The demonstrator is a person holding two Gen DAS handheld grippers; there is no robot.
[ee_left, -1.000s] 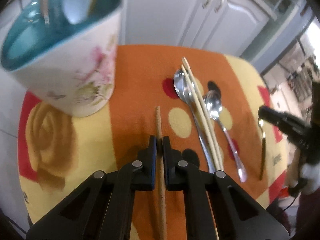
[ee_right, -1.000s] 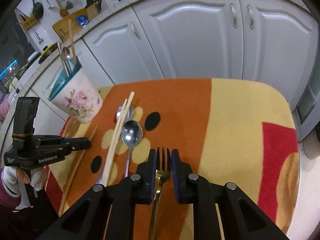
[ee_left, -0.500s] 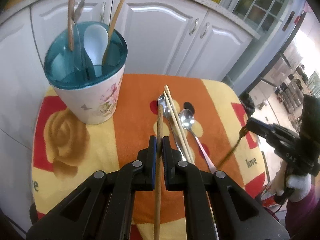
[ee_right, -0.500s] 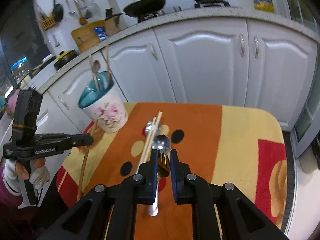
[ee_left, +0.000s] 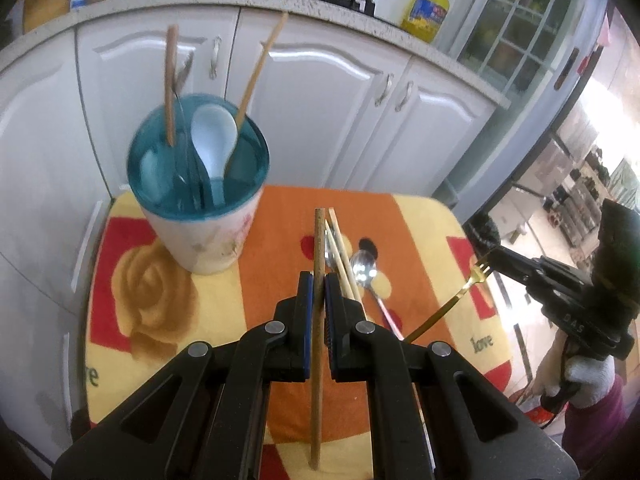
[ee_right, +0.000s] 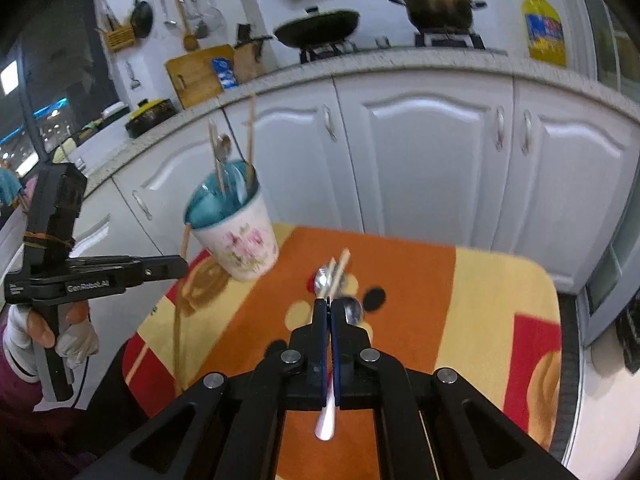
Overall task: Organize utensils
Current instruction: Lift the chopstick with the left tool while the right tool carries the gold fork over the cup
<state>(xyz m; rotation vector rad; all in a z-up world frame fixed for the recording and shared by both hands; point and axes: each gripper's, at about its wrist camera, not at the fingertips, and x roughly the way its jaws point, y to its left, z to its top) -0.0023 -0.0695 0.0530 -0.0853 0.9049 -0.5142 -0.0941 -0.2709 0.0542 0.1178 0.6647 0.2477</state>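
My left gripper (ee_left: 316, 282) is shut on a brown wooden chopstick (ee_left: 317, 264) and holds it high above the table, right of the floral utensil cup (ee_left: 202, 208). The cup has a teal inside and holds a white spoon (ee_left: 212, 140) and wooden sticks. My right gripper (ee_right: 329, 308) is shut on a gold fork; the fork (ee_left: 460, 296) shows in the left wrist view, lifted over the table's right side. A pair of pale chopsticks (ee_left: 342, 256) and two metal spoons (ee_left: 364, 270) lie on the orange and yellow cloth (ee_left: 280, 240).
White cabinet doors (ee_left: 320, 92) stand right behind the small table. A counter above them carries a stove, pots (ee_right: 436, 4) and a yellow oil bottle (ee_right: 544, 32). The table's edges drop off on all sides.
Both grippers have risen well above the table, one with the chopstick and one with the fork. The cup now sits lower and farther off in both views.
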